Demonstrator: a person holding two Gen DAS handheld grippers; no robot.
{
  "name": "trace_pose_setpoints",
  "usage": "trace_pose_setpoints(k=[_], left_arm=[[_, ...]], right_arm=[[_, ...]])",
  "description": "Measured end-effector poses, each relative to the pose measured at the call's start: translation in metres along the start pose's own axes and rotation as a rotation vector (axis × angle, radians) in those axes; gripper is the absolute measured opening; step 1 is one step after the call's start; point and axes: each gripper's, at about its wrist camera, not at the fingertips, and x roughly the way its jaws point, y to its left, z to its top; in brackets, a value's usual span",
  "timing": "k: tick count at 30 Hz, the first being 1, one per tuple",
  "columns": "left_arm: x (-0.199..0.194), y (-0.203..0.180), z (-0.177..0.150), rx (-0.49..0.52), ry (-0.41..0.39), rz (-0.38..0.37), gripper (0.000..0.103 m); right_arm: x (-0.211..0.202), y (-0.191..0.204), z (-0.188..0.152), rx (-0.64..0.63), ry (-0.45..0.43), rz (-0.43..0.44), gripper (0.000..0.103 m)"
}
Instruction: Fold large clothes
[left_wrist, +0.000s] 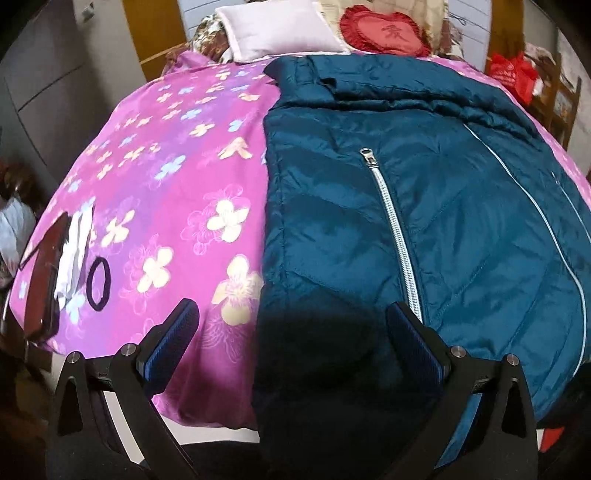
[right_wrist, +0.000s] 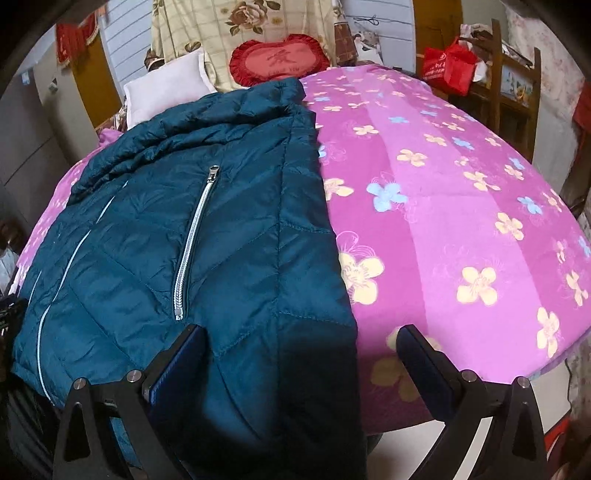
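A dark teal quilted jacket (left_wrist: 424, 206) lies flat on the pink flowered bedspread (left_wrist: 166, 192), collar at the far end and hem hanging over the near edge. Its sleeves look folded in, and silver pocket zippers (left_wrist: 395, 240) show on the front. My left gripper (left_wrist: 291, 317) is open and empty, straddling the jacket's left edge near the hem. In the right wrist view the jacket (right_wrist: 177, 229) fills the left half and my right gripper (right_wrist: 303, 343) is open and empty, straddling the jacket's right edge above the bedspread (right_wrist: 461, 206).
A white pillow (left_wrist: 277, 29) and a red heart cushion (left_wrist: 384, 31) lie at the head of the bed. A black hair tie (left_wrist: 99, 282) and a dark wallet-like item (left_wrist: 48, 273) sit at the bed's left edge. A red bag (right_wrist: 448, 62) stands on a wooden chair.
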Motion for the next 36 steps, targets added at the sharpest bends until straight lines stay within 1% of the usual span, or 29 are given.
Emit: trace_pose_setpoints(k=[6, 19, 25, 36], left_arm=[[0.0002, -0.0020, -0.0001, 0.010, -0.010, 0.013, 0.102], [0.0017, 0.0011, 0.0000, 0.000, -0.004, -0.001, 0.102], [0.0019, 0.0013, -0.0002, -0.003, -0.001, -0.002, 0.102], [0.0020, 0.0012, -0.0004, -0.003, -0.001, -0.003, 0.102]], right_arm=[[0.0000, 0.0053, -0.0009, -0.026, -0.008, -0.025, 0.103], [-0.0002, 0.0070, -0.0030, -0.043, -0.025, -0.038, 0.103], [-0.0006, 0.0047, -0.0026, -0.036, -0.024, -0.027, 0.103], [-0.0006, 0.0067, -0.0038, -0.047, -0.021, -0.040, 0.103]])
